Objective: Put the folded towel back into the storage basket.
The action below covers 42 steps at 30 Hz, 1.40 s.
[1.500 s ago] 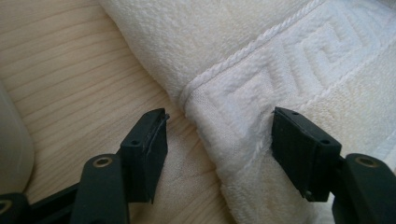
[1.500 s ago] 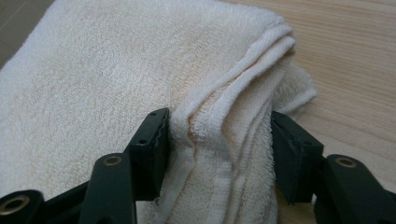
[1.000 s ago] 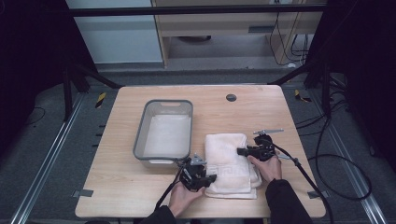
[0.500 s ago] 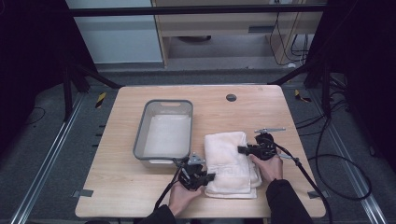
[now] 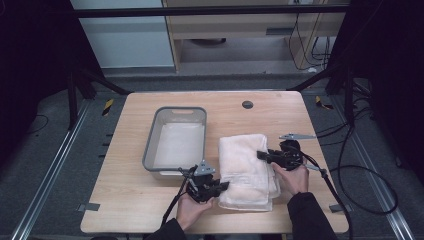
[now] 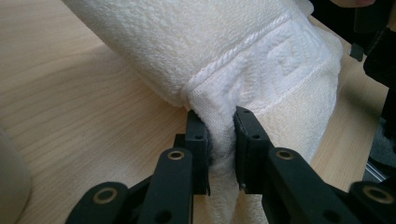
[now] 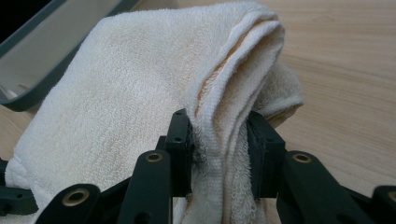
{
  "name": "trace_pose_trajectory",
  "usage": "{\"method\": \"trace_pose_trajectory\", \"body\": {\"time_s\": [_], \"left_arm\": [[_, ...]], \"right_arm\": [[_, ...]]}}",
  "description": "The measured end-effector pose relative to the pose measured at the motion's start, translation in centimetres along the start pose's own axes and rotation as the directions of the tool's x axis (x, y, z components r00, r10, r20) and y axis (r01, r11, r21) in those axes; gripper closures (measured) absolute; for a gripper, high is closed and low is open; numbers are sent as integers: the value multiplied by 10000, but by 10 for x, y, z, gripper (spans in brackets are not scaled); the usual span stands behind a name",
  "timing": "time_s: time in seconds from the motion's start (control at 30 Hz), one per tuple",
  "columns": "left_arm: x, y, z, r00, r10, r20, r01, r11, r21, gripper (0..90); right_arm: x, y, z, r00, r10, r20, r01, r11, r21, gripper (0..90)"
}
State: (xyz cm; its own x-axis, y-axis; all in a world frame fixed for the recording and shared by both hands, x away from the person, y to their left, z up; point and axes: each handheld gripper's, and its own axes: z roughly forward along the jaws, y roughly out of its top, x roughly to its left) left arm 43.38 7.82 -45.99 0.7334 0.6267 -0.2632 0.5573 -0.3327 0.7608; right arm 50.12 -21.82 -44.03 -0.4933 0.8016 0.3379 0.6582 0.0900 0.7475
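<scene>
Both tongs [image 6: 220, 140] [image 7: 219, 149] clamped, hands low.

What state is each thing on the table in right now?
Towel: folded, lying on the table beside the tub, pinched at two edges.
Left tongs: shut on the towel.
Right tongs: shut on the towel.
Grey tub: upright, open; contents unclear.

high view looks down from above; both gripper views sit close, sharing the towel [image 5: 247, 170].
</scene>
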Motion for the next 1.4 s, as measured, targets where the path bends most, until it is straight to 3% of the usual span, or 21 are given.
{"method": "trace_pose_trajectory", "body": {"time_s": [0.5, 0.93, 1.4], "left_arm": [[-6, 12, -22, 9996, 280, -106, -284, 9986, -440, 770], [-7, 19, -34, 9992, 374, -158, -386, 9962, -782, 773], [-7, 28, -49, 9983, 528, -260, -553, 9925, -1087, 775]], "right_arm": [[16, 12, -17, 9992, -406, -15, 404, 9971, -637, 663], [22, 19, -23, 9991, -409, -81, 400, 9952, -893, 663], [34, 30, -30, 9971, -756, -30, 744, 9875, -1390, 663]]}}
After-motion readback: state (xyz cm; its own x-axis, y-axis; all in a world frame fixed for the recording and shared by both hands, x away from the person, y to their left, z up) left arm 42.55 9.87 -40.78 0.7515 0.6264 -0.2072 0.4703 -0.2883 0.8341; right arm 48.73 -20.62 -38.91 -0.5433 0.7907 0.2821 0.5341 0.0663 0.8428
